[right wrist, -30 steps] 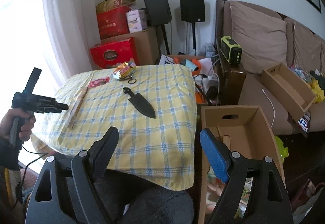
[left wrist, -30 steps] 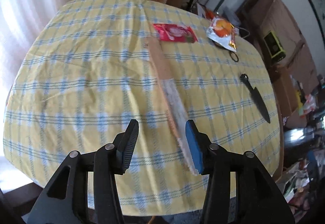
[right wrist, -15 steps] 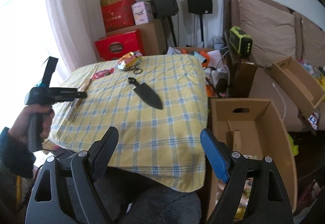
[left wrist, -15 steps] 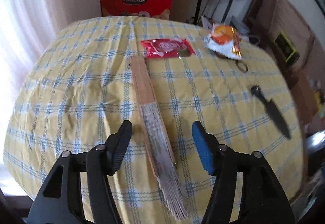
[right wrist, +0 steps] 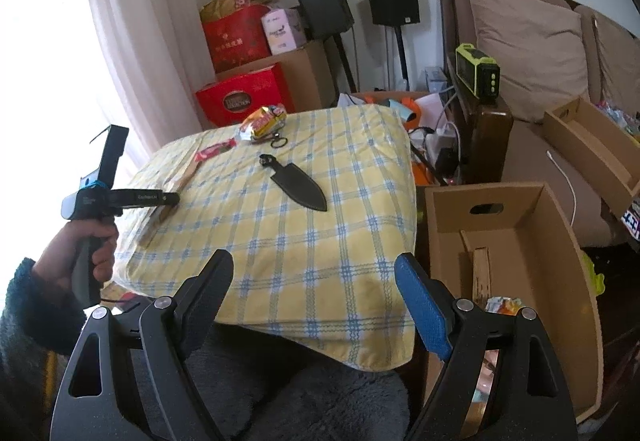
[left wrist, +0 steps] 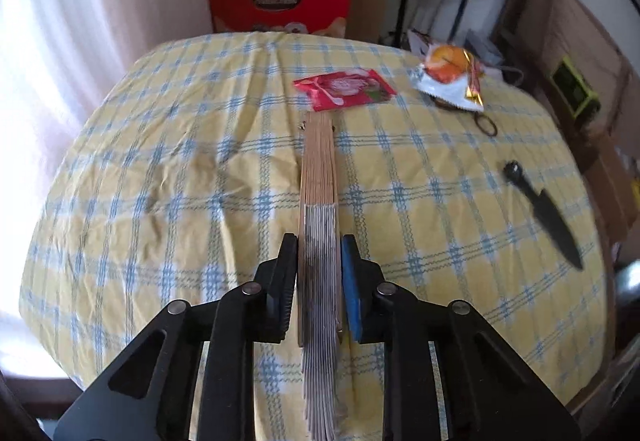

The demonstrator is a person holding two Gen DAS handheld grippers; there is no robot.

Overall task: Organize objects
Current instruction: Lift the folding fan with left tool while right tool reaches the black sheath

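A folded wooden fan (left wrist: 318,177) lies lengthwise on the yellow checked tablecloth (left wrist: 160,181). My left gripper (left wrist: 319,265) straddles its pale paper end; its jaws are closing and both pads touch the fan's sides. From the right wrist view the left gripper (right wrist: 172,197) is at the table's left edge, held by a hand (right wrist: 86,245). My right gripper (right wrist: 314,259) hangs open and holds nothing, in front of the table's near edge. A black sheathed knife (left wrist: 540,209) lies to the right.
A red sachet (left wrist: 346,89) lies just beyond the fan's far end. A snack packet (left wrist: 450,81) and a metal ring (left wrist: 486,125) lie at the far right. An open cardboard box (right wrist: 560,241) with some items stands right of the table. Red boxes (right wrist: 240,97) stand behind.
The left gripper swung into line with the fan, moved over its paper end, and its jaws narrowed from wide apart onto the fan's sides. The right gripper has stayed open.
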